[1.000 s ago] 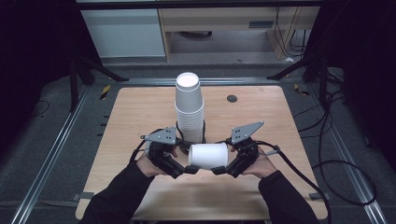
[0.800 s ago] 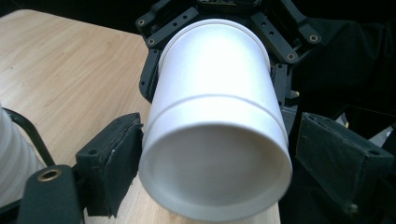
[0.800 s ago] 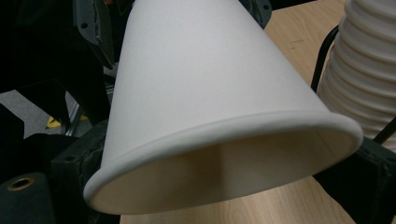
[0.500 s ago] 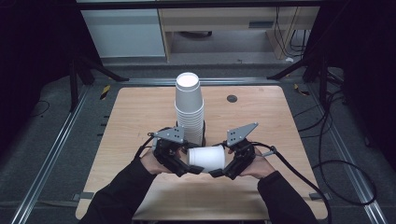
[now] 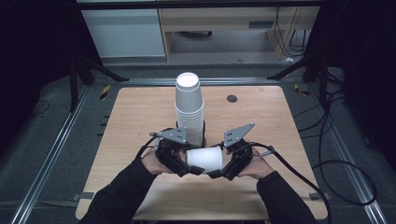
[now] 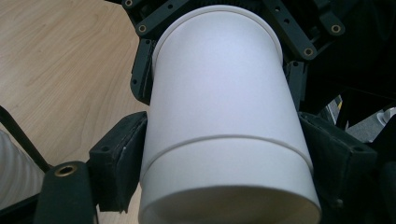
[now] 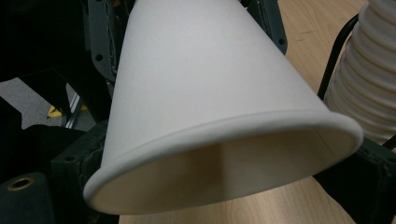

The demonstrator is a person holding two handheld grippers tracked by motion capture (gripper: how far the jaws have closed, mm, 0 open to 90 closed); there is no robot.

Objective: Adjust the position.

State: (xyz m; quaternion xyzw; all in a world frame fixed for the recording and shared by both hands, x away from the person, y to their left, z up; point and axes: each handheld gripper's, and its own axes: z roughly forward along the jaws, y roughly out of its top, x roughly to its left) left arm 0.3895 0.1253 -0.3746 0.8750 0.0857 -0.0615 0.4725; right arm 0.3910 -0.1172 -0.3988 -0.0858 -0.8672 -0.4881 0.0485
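A white paper cup (image 5: 204, 158) lies on its side just above the wooden table (image 5: 140, 112), held from both ends. My left gripper (image 5: 187, 169) is shut on the cup's base end; in the left gripper view its pads (image 6: 122, 158) press the cup (image 6: 219, 116) on both sides. My right gripper (image 5: 219, 171) is shut on the rim end, and the open mouth of the cup (image 7: 210, 84) faces the right gripper view, with a black finger (image 7: 79, 163) against its wall. A tall stack of upturned white cups (image 5: 189, 109) stands just behind the grippers.
The stack (image 7: 369, 79) rises close beside the held cup, with a black cable in front of it. A small dark round mark (image 5: 232, 98) sits at the table's back right. Metal rails run along both sides of the table, and cables trail off to the right.
The two grippers have drawn slightly closer together with the cup still held between them; the stack has not moved.
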